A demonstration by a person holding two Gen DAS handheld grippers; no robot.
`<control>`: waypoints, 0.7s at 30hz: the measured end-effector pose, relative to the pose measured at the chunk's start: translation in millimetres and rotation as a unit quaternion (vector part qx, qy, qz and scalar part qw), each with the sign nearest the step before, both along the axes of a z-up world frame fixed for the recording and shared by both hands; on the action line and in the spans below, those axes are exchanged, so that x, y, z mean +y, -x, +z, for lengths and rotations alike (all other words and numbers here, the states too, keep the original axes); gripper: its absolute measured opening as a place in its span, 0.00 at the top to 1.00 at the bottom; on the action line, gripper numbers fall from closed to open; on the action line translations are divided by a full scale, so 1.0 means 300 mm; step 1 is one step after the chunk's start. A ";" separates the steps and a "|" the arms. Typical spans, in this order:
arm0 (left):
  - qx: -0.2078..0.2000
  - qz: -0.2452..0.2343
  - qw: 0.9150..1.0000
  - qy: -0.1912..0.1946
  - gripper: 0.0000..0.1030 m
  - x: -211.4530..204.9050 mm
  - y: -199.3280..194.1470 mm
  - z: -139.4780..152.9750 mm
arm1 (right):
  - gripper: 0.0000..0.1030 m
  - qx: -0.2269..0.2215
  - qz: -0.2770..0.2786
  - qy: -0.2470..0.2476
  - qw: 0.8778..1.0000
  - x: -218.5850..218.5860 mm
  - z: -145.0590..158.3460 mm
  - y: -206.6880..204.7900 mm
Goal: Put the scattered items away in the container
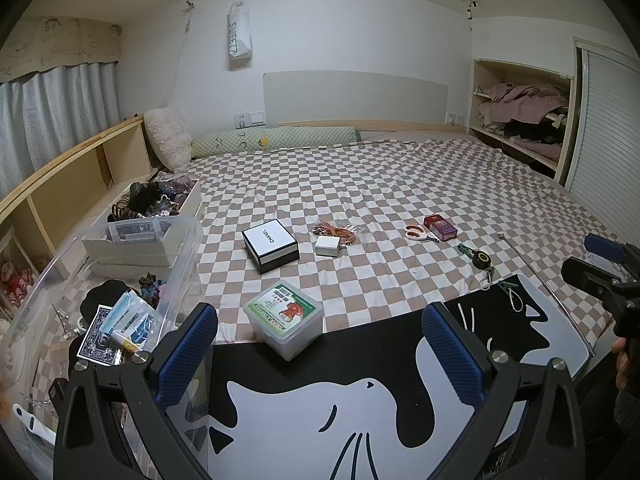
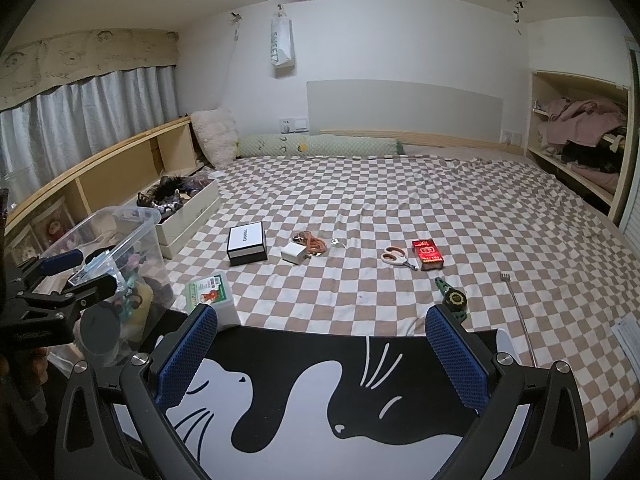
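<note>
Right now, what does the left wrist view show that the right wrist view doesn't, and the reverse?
Only the left wrist view shows the blue playing-card pack inside the clear container and the green clip on the cat mat. Only the right wrist view shows white paper at the bed's right edge. Both show the Chanel box, charger, scissors, red box and open tongs.

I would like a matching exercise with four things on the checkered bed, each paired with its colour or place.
Things:
1. flat rectangular box with black sides
2. small cardboard pack
3. scissors with rounded handles
4. clear plastic storage container

Descriptions:
A. red
B. at the left edge of the bed, already holding items
C. white lid
D. beside the red pack, on its left

Pairs: 1-C, 2-A, 3-D, 4-B
</note>
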State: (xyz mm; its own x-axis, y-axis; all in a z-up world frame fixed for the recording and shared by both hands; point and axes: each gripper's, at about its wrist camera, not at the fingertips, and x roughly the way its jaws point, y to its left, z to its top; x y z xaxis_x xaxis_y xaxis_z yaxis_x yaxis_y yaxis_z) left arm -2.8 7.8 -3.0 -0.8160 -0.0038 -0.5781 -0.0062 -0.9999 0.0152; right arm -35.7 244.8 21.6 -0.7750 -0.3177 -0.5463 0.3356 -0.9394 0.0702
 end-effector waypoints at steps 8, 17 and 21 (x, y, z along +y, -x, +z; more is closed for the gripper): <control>-0.011 -0.007 1.000 0.001 0.00 0.006 0.023 -0.005 | 0.00 0.005 0.006 -0.009 1.000 -0.008 0.011 -0.005; -0.024 -0.026 0.999 0.017 0.00 0.034 0.068 -0.001 | 0.00 0.008 0.005 -0.015 1.000 0.005 0.043 0.020; -0.042 -0.038 0.998 0.012 0.00 0.038 0.104 -0.004 | 0.00 0.002 -0.003 -0.016 1.000 0.021 0.056 0.052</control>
